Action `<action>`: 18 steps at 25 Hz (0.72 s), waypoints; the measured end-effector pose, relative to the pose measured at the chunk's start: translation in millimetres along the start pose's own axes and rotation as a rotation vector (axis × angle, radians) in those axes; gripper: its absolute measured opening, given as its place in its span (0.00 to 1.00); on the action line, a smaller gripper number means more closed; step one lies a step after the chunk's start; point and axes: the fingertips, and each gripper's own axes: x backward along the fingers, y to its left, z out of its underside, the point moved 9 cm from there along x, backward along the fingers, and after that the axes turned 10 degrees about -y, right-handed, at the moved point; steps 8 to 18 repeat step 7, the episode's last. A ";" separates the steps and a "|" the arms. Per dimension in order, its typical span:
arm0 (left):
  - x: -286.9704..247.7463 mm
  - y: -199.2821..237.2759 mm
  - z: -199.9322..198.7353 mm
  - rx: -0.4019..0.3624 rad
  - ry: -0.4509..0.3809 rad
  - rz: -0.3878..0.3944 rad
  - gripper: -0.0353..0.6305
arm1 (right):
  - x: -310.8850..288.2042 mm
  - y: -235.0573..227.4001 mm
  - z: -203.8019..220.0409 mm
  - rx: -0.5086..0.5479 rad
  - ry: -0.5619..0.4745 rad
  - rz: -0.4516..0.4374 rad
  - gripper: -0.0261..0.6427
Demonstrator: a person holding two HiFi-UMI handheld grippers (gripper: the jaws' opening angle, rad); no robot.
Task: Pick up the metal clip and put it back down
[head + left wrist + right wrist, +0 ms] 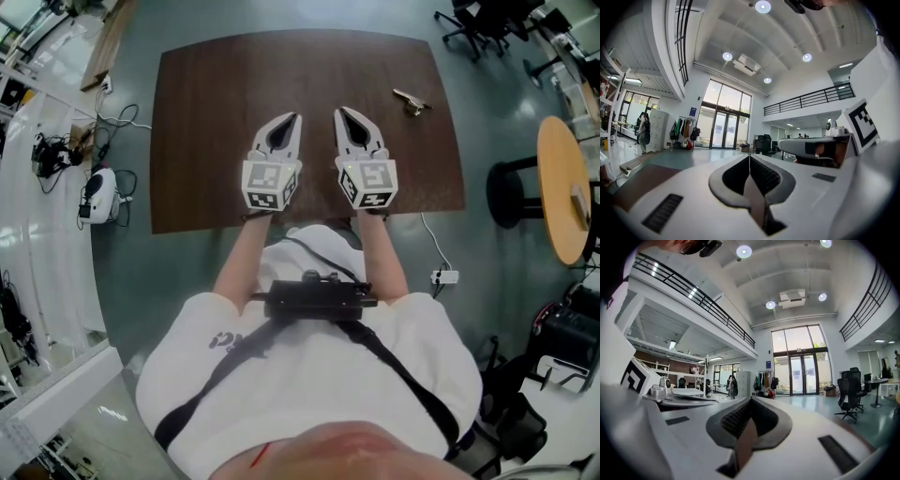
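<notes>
Both grippers hover side by side over the near edge of the dark wooden table (216, 112), pointing level and away from the person, which looks like a parked, neutral pose rather than a reach. The left gripper (294, 118) has its jaws pressed together with nothing between them, and the right gripper (340, 112) matches it, its pads meeting on air. The metal clip (410, 99) lies on the tabletop toward the far right corner, well apart from both tools (this fits a clip waiting to be lifted just as well as one already set back down). As for writing, the marker cube (272, 185) on each gripper carries only black-and-white square patterns. The dark emblem (223, 339) on the white shirt is too small to read, and the clip shows no legible marking.
</notes>
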 end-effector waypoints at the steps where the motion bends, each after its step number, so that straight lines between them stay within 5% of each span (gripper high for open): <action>1: -0.7 -1.6 1.2 -0.001 0.002 0.005 0.07 | 2.1 -0.3 1.0 0.006 0.006 0.006 0.05; 18: -11.3 -8.8 10.9 0.002 0.028 0.028 0.07 | 10.2 -12.2 8.9 0.045 0.050 0.051 0.05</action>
